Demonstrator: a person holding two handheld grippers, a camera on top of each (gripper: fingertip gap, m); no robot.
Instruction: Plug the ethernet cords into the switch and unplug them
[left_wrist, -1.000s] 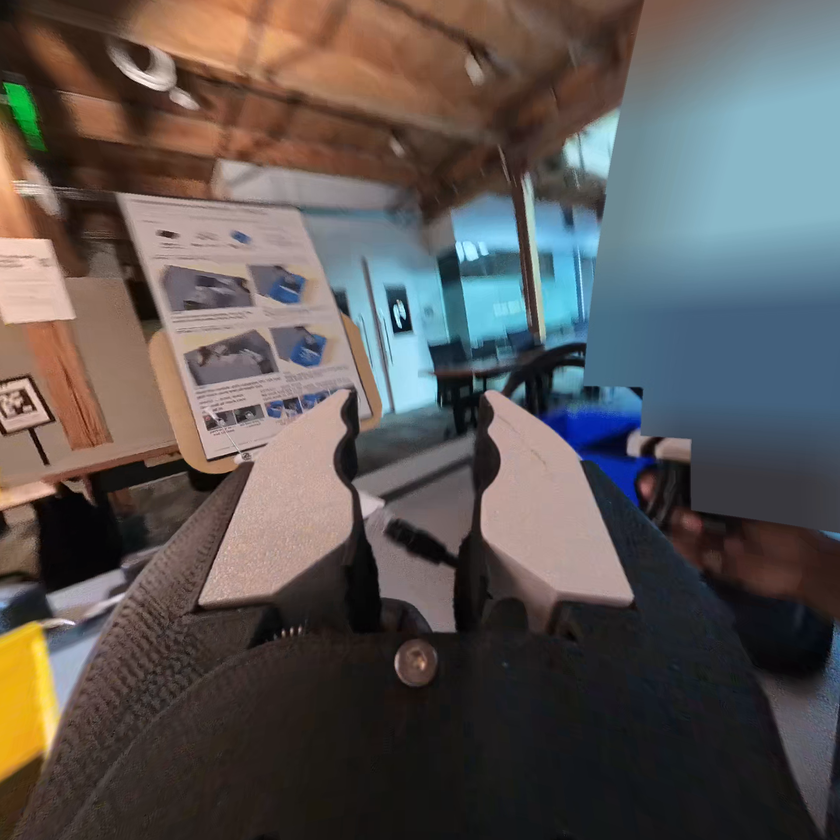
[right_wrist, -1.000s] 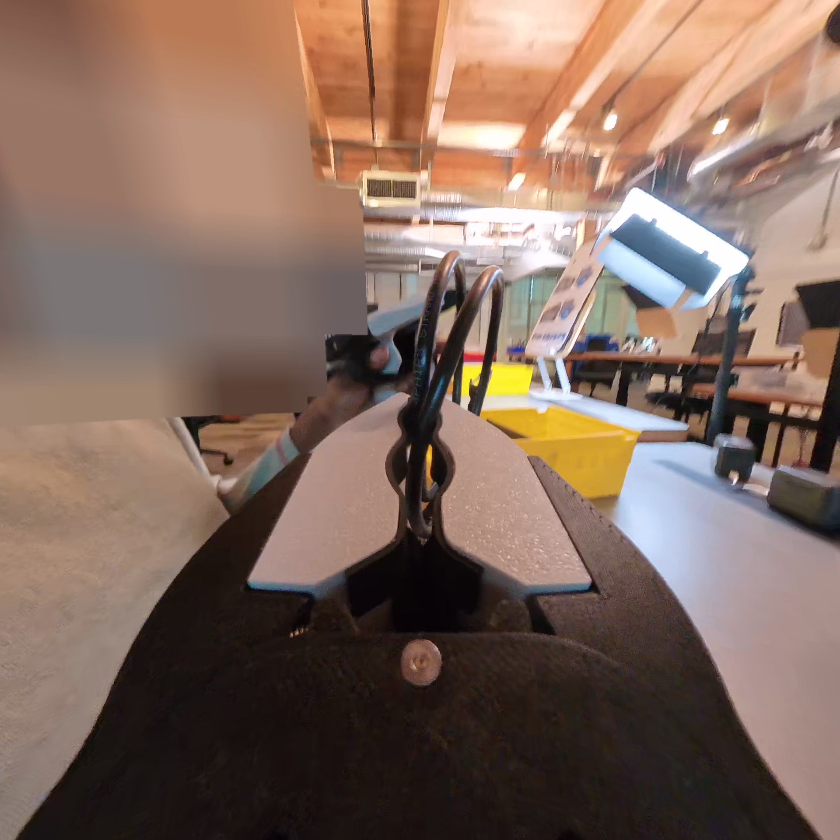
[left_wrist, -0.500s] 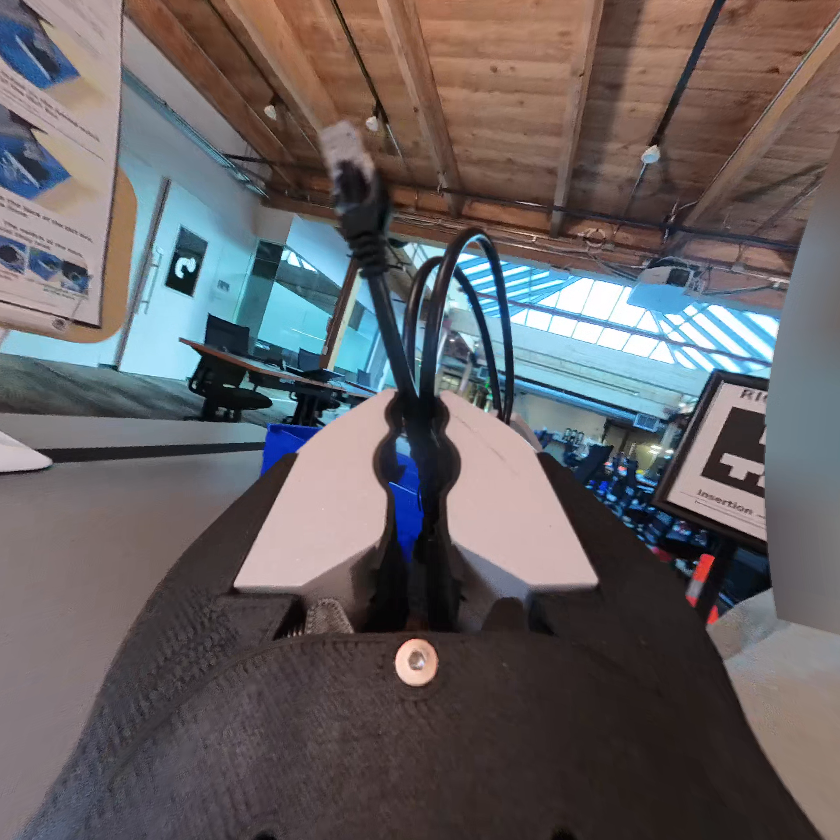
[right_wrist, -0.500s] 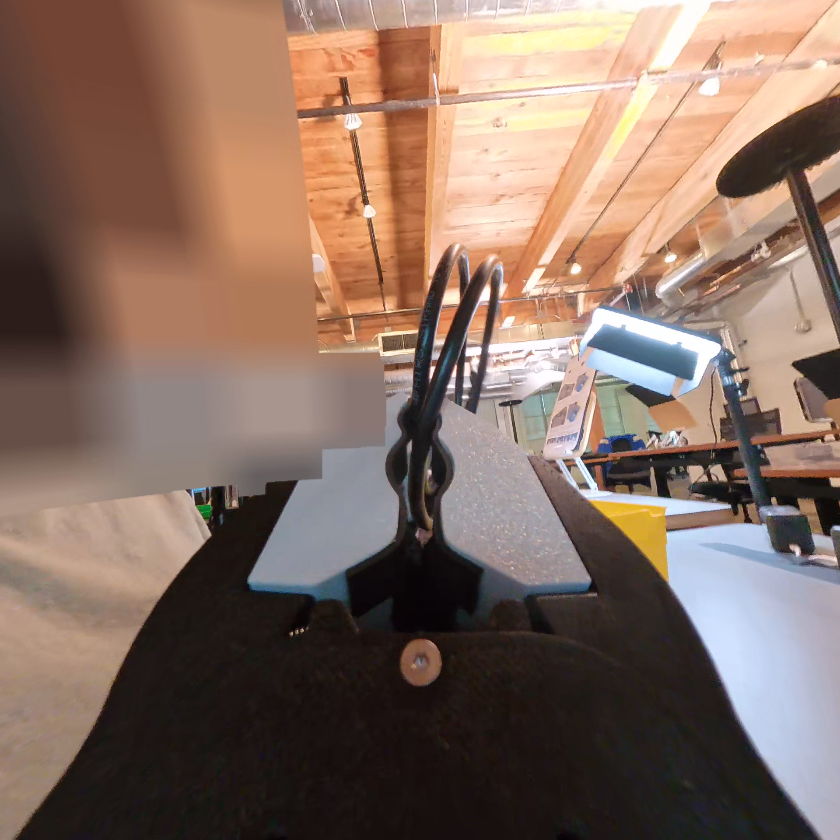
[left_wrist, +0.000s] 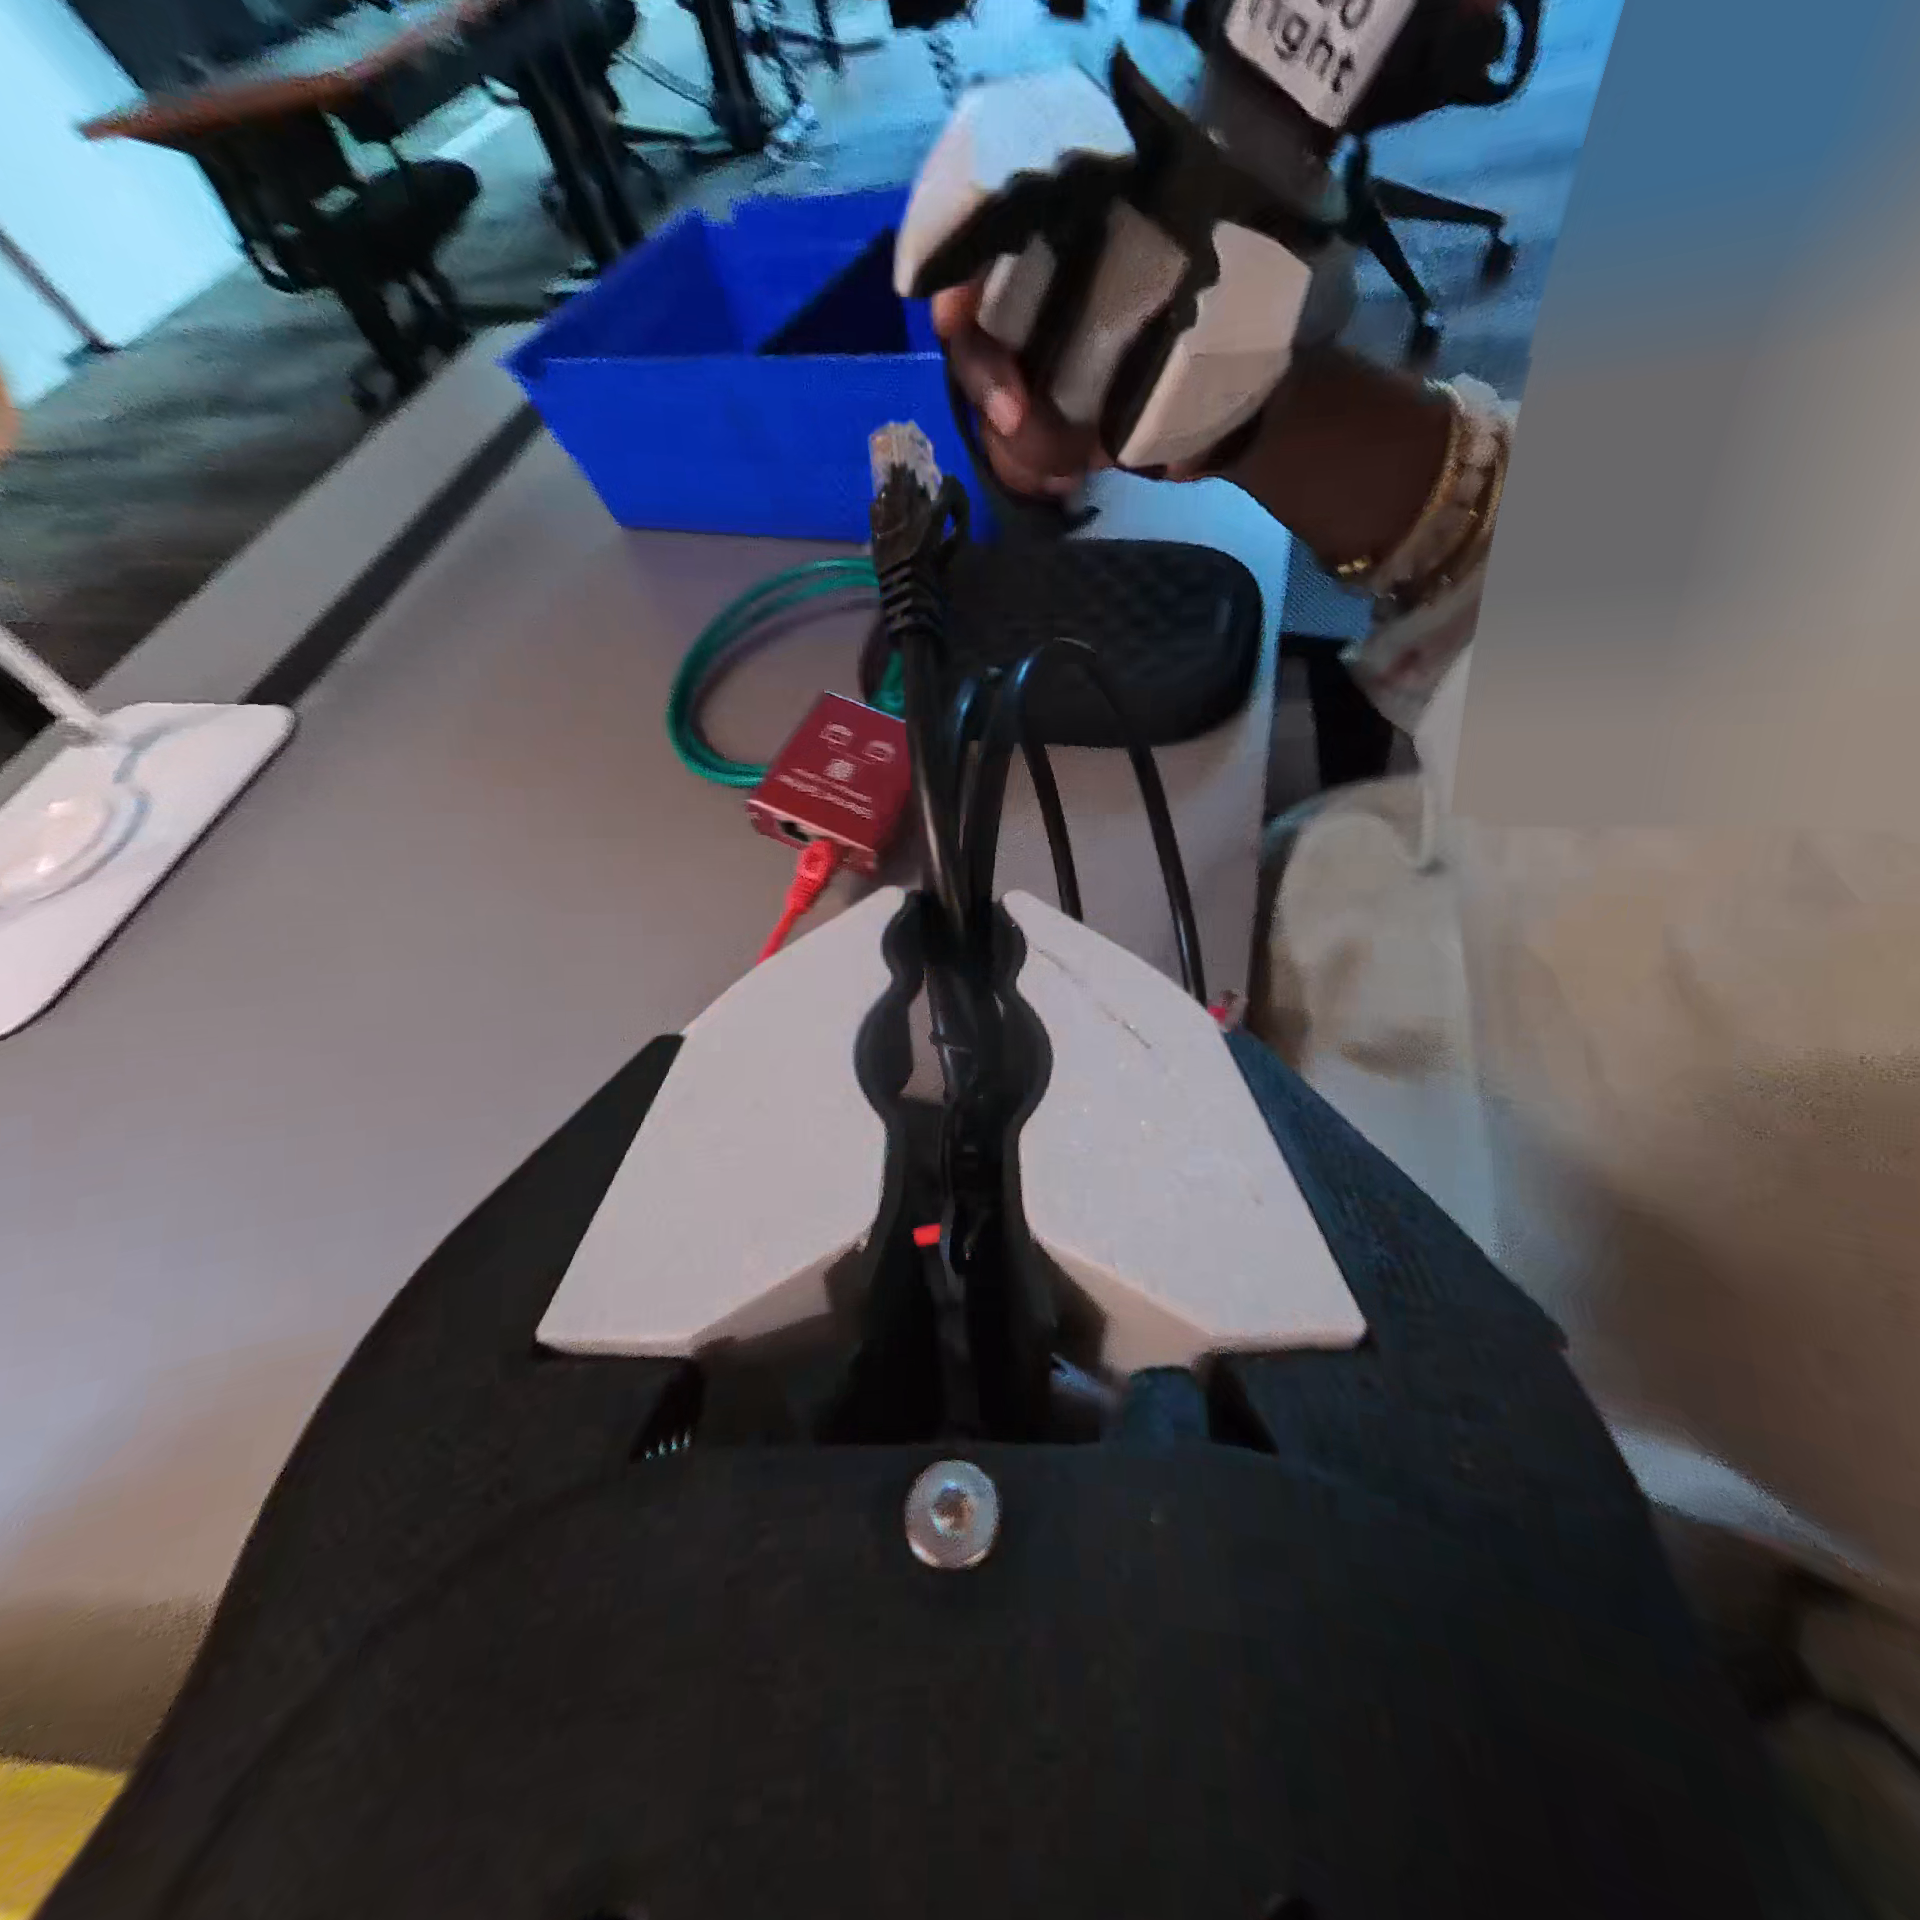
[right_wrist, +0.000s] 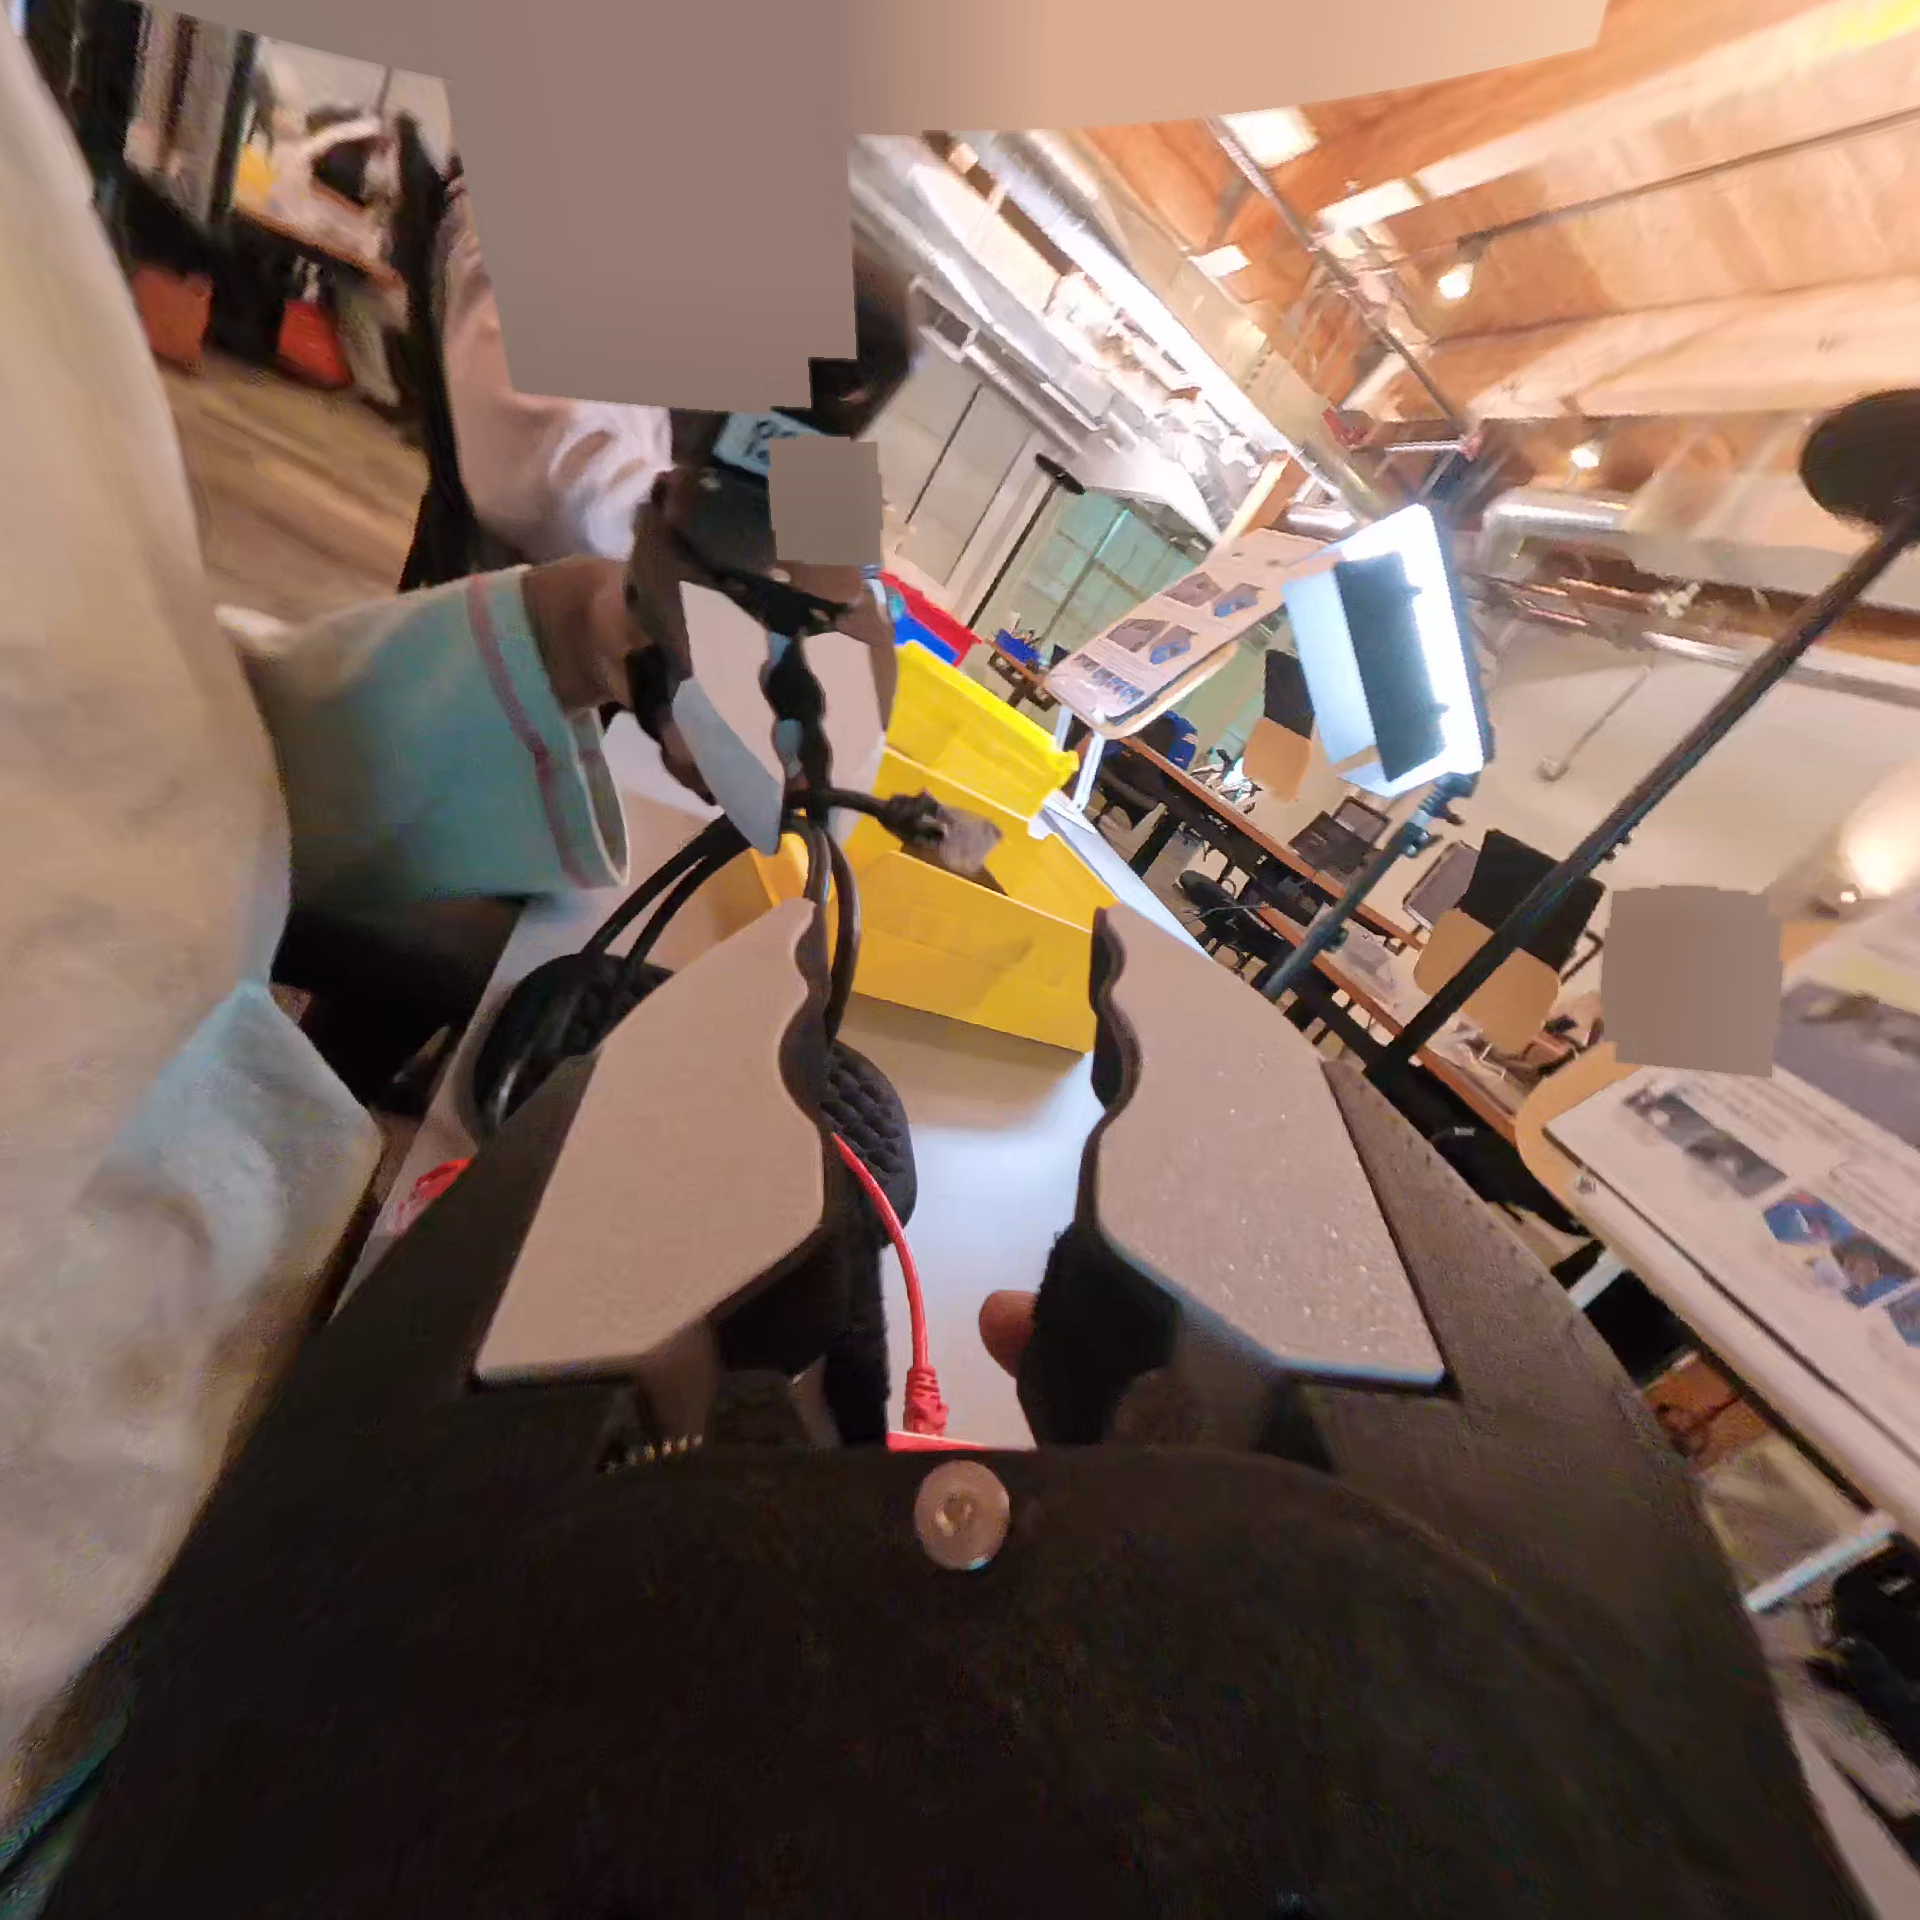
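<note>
My left gripper (left_wrist: 958, 914) is shut on a coiled black ethernet cord (left_wrist: 920, 665), whose plug (left_wrist: 902, 468) points up and away, above the table. The small red switch (left_wrist: 840, 781) lies on the grey table (left_wrist: 416, 935) just beyond it, with a red cord (left_wrist: 802, 896) plugged into its near side and a green cord (left_wrist: 727, 665) curling behind it. My right gripper (right_wrist: 961, 935) is open and empty, held in a hand above the table; it also shows in the left wrist view (left_wrist: 1081, 312). The right wrist view shows the left gripper (right_wrist: 795, 800) holding the black cord (right_wrist: 831, 904).
A blue bin (left_wrist: 727, 416) stands behind the switch. A black textured pad (left_wrist: 1132, 644) lies to its right. A white lamp base (left_wrist: 104, 831) sits at the left. Yellow bins (right_wrist: 966, 914), a light panel (right_wrist: 1382, 644) on a stand and instruction boards (right_wrist: 1766, 1174) stand around. Across from one pair of fingers to the other is roughly 11 centimeters.
My left gripper, open a second ago, has shut on the black cord. My right gripper has let go of the cord loops and opened. Both views have tilted down toward the table.
</note>
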